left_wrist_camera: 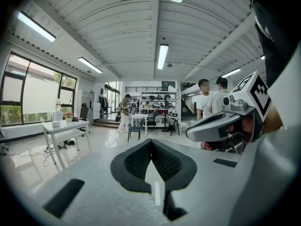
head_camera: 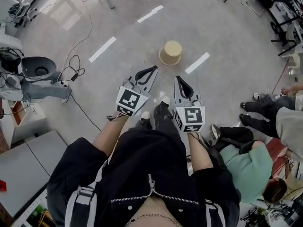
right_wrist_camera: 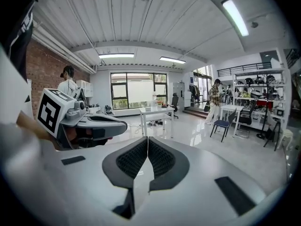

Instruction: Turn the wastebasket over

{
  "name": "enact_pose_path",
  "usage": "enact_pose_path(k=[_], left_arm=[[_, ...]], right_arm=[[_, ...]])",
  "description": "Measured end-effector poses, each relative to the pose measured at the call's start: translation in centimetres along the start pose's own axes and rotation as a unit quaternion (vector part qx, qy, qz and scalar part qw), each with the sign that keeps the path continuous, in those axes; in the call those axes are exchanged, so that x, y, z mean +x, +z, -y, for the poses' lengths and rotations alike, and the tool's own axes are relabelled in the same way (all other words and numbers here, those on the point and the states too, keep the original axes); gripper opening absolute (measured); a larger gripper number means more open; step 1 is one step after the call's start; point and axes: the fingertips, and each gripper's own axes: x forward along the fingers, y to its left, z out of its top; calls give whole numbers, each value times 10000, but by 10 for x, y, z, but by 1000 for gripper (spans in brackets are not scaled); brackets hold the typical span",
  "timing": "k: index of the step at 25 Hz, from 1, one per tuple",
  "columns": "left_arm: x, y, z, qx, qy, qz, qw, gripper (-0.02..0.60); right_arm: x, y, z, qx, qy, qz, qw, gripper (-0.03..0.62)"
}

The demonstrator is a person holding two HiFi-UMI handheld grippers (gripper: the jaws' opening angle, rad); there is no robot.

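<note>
Firstly, left pads: the black ribbed pads (left_wrist_camera: 134, 163) of the left gripper (left_wrist_camera: 151, 142) are pressing tip to tip, clenched on nothing.
Right pads: the matching pads (right_wrist_camera: 162, 159) of the right gripper (right_wrist_camera: 147, 140) are likewise meeting at their tips, with nothing sitting between them.
Gripper bodies: both grey shells are pointing forward side by side, near each other but apart. In the head view the left gripper (head_camera: 153, 68) is angling slightly toward the right gripper (head_camera: 178, 78).
Marker cubes: a white left marker cube (head_camera: 130, 101) with black squares is riding on the left gripper, and the right marker cube (head_camera: 191, 118) is riding on the other.
Arms: the bare left forearm (head_camera: 111, 134) and right forearm (head_camera: 201, 152) are reaching out of black sleeves behind the cubes.
Shoes: dark shoes with pale toes (head_camera: 161, 109) are showing between the two cubes.
Wastebasket: the tan round wastebasket (head_camera: 170, 52) is standing on the grey concrete floor (head_camera: 142, 37) ahead of both grippers, apart from them and touched by neither. Its narrower flat end is appearing uppermost, and its wider rim is sitting toward the floor.
Floor marks: one white tape strip (head_camera: 197, 63) is lying just right of the wastebasket, and another strip (head_camera: 102, 49) is lying farther to its left.
Surroundings: black cables (head_camera: 75, 67) are trailing at the left, and a seated person in a green top (head_camera: 248, 167) is sitting at the right. A white table (left_wrist_camera: 66, 126) and a blue chair (left_wrist_camera: 134, 132) are standing in the hall beyond.
</note>
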Motion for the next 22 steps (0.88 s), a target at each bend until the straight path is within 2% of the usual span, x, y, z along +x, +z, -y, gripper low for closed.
enact_pose_path(k=[6, 10, 16, 22], left_arm=[[61, -2, 0, -2, 84, -131, 9999, 5], [92, -6, 3, 161, 148, -183, 9996, 5], [145, 4, -16, 214, 180, -390, 9988, 5], [194, -30, -41, 221, 114, -598, 9979, 5]], right_arm=[[19, -2, 65, 38, 47, -9, 10000, 11], [27, -7, 99, 47, 78, 72, 9999, 11], [55, -5, 161, 157, 47, -60, 9998, 12], [92, -34, 198, 371, 56, -200, 9991, 12]])
